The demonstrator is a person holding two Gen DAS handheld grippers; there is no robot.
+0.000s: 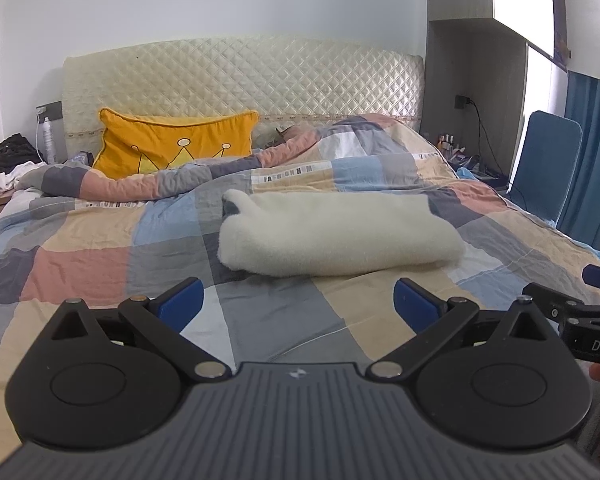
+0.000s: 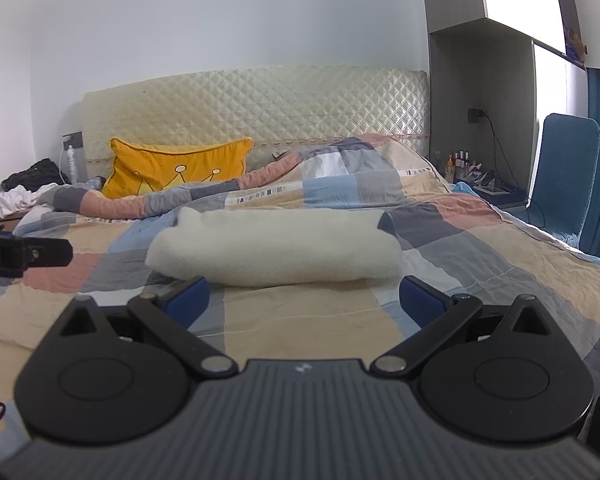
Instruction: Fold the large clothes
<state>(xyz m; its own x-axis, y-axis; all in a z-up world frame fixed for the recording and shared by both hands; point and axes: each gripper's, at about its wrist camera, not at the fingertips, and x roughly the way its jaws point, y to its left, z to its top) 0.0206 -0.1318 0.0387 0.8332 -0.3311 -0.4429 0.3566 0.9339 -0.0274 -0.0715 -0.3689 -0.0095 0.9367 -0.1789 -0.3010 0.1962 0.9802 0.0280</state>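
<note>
Left gripper [image 1: 298,304]: spread wide, nothing held between the blue pads; it is kept above the quilt, short of the folded garment.
Right gripper [image 2: 305,300]: likewise spread wide and empty; the near edge of the garment is seen just beyond its fingertips, apart from them.
Cream fleece garment [image 1: 340,236]: laid folded into a thick oblong bundle across the middle of the bed, on top of the quilt; a rounded fold is turned up at its left end.
Patchwork quilt [image 1: 100,248]: spread over the bed in peach, blue, grey and beige squares, bunched into a ridge behind the garment.
Yellow cushion [image 1: 176,142]: propped against the headboard at the left, printed with a crown.
Quilted headboard [image 1: 260,76]: set upright against the pale wall.
Blue chair [image 1: 548,160]: placed beside the bed on the right, near the blue curtain [image 1: 588,160].
Heap of clothes [image 1: 4,164]: piled at the left edge, beside the bed.
</note>
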